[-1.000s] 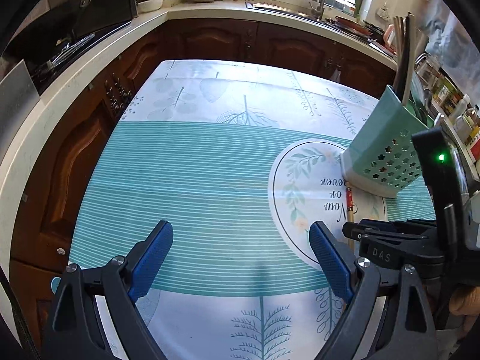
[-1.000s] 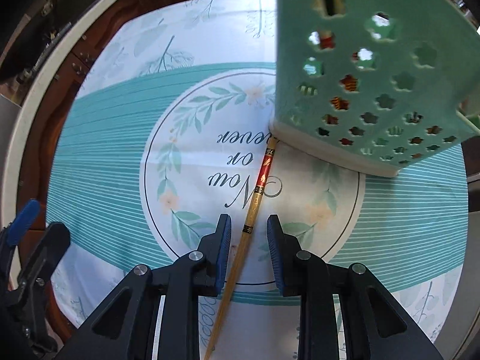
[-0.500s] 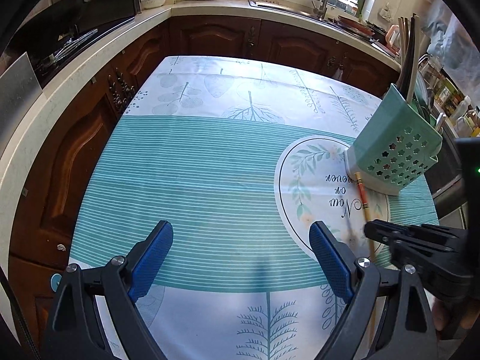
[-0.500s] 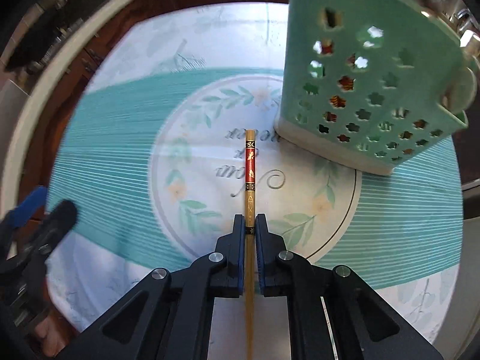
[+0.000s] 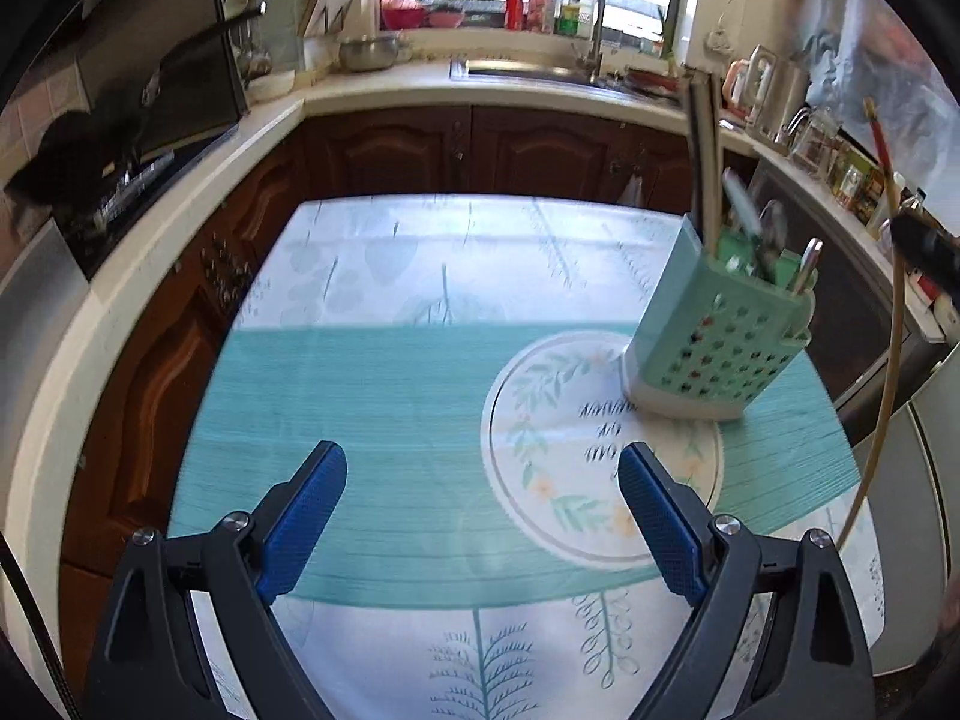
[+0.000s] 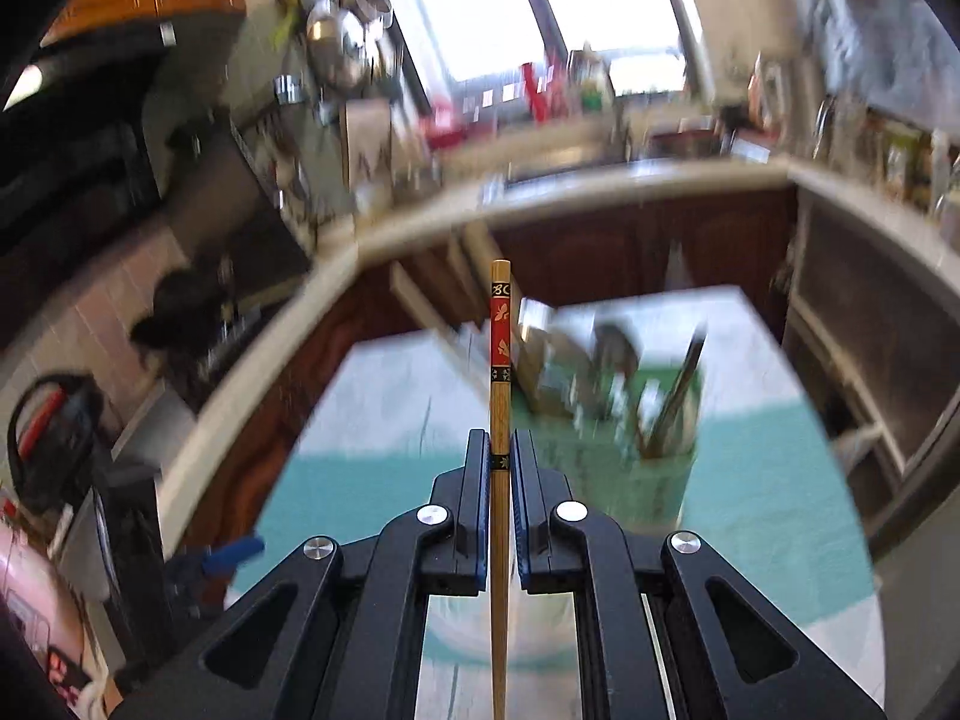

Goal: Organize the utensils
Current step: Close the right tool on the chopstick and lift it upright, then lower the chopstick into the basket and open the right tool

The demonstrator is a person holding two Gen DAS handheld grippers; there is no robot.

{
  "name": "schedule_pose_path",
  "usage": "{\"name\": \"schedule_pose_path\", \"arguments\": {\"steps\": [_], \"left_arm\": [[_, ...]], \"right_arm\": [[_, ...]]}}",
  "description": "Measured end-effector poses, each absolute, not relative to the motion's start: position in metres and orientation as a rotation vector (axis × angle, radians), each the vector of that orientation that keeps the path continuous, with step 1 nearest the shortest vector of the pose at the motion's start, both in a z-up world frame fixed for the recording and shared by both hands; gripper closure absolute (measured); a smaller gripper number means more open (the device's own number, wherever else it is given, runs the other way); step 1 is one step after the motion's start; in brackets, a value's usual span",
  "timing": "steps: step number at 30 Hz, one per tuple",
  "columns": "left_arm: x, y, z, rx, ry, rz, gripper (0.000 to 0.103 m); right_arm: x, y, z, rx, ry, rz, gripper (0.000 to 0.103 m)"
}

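My right gripper [image 6: 499,450] is shut on a bamboo chopstick [image 6: 500,372] with a red patterned top end, held up in the air and pointing away over the table. The left wrist view catches the same chopstick [image 5: 888,324] rising at the far right, gripped by the dark right gripper [image 5: 921,249]. A mint-green perforated utensil holder [image 5: 720,348] stands on the table's right side, with dark chopsticks and metal cutlery standing in it; the right wrist view shows the holder [image 6: 624,456] blurred just beyond the chopstick. My left gripper [image 5: 480,516] hangs open over the tablecloth, nothing between its blue pads.
The table carries a teal-striped cloth [image 5: 372,408] with a round leaf emblem. Dark wooden cabinets [image 5: 480,150] and a pale counter with a sink, bottles and bowls wrap around the far and left sides. Shelves with jars stand at the right.
My right gripper closed on the chopstick lying on the cloth and lifted it high, tipping it toward level. The left gripper rose a little and stayed open.
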State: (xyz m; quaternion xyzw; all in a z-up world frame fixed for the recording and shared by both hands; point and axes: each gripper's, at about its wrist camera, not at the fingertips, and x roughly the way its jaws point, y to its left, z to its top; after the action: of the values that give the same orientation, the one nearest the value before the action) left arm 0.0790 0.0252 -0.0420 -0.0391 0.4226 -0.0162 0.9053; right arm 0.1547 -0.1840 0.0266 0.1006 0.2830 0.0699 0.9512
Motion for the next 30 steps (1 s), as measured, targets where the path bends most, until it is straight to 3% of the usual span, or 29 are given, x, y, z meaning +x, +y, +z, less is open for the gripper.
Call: {"name": "schedule_pose_path", "arguments": {"steps": [4,12,20,30], "left_arm": [[0.091,0.021,-0.010,-0.068,0.805,-0.016,0.012],[0.119,0.013,0.019,-0.061,0.742,0.035,0.008],[0.147,0.008,0.005,-0.067,0.776,0.056,0.008],[0.155,0.010,-0.014,-0.068,0.812,0.056,0.008]], "right_arm": [[0.170,-0.199,0.062,0.221,0.402,0.135,0.097],[0.220,-0.209,0.078,0.198,0.164,0.169,0.097],[0.302,-0.177,0.031,0.079,0.072,0.177,0.097],[0.292,-0.148,-0.003,0.040,0.030,0.190,0.097]]}}
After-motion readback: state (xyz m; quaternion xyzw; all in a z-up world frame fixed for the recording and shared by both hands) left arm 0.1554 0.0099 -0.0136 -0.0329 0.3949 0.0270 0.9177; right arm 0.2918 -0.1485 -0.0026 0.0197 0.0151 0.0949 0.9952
